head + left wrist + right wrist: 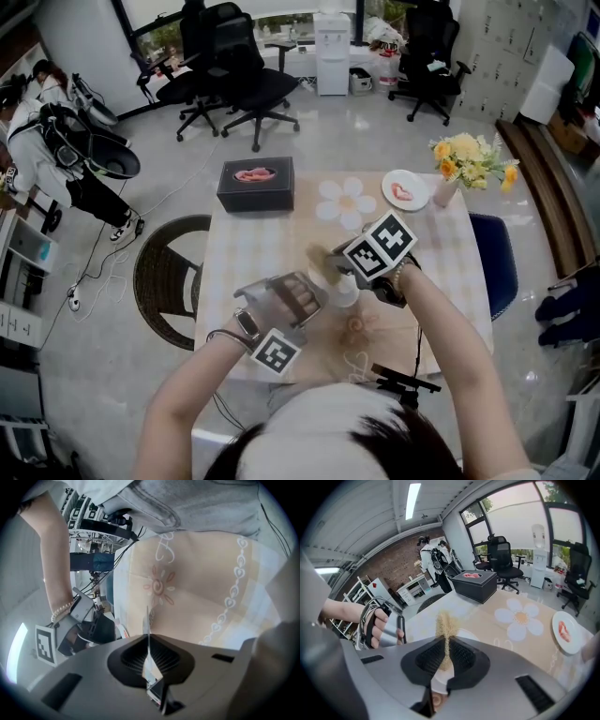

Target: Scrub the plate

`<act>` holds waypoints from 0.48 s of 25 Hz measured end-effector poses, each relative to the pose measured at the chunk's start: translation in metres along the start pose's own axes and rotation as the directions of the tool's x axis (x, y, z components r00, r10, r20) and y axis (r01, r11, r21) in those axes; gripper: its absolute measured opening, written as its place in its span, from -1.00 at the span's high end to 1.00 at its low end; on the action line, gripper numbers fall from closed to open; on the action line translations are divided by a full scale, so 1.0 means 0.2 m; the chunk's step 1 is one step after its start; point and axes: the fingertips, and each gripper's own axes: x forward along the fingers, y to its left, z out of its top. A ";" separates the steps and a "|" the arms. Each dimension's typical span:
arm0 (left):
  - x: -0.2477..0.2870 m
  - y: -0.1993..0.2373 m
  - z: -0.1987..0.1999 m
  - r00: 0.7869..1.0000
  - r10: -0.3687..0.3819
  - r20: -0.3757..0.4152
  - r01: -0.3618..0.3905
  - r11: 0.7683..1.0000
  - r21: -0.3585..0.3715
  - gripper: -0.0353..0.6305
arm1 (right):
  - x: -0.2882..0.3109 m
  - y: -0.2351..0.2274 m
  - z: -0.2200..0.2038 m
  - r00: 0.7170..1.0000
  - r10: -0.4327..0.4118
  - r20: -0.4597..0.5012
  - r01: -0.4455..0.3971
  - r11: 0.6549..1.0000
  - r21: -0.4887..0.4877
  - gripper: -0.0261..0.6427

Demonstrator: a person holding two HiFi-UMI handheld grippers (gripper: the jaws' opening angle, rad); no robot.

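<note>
Tabletop (201, 583) behind, left claw (149, 657) pinches thin white plate (147, 623) edge-on.

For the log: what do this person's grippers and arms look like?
The left gripper and right gripper are grey moulded shells with black ribbed pads. The left cube and right cube are white with black square markers. The arms are bare, with no sleeves in view. A pale bead bracelet circles the right wrist, and a dark band circles the left.
</note>
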 end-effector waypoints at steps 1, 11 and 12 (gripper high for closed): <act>0.00 0.00 0.00 1.000 0.000 0.002 0.000 1.000 0.000 0.84 | 0.00 -0.02 0.00 1.000 -0.015 -0.004 0.015 1.000 0.001 0.83; 0.00 0.00 0.01 1.000 -0.006 0.007 0.006 1.000 0.001 0.84 | 0.04 -0.18 -0.07 0.994 -0.100 -0.035 0.102 0.994 0.044 0.83; 0.00 0.00 0.01 1.000 -0.007 0.008 0.007 1.000 0.001 0.84 | 0.04 -0.20 -0.08 0.993 -0.108 -0.037 0.110 0.993 0.050 0.83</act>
